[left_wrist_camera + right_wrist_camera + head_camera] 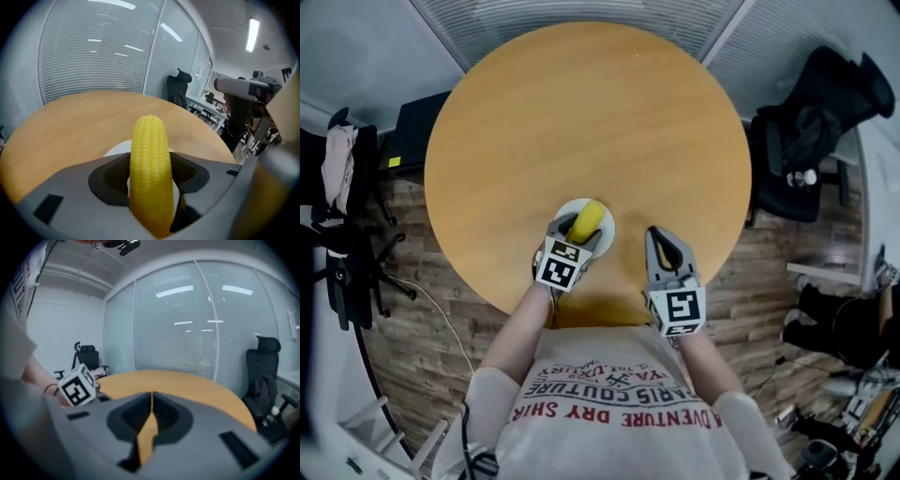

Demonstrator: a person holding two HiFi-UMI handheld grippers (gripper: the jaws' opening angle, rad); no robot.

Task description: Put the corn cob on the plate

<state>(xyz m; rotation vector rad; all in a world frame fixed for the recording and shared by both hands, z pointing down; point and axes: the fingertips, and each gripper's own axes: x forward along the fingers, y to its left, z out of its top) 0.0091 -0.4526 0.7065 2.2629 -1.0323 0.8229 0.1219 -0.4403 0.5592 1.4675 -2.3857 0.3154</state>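
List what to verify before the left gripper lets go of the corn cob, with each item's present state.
1. Corn cob held by left gripper: ok, jaws clamp its sides.
2. Cob above plate: ok in the head view.
3. Cob resting on plate: cannot tell.
4. Plate wholly on table: ok.
5. Right gripper out of the way: ok, shut, empty, off to the plate's side.
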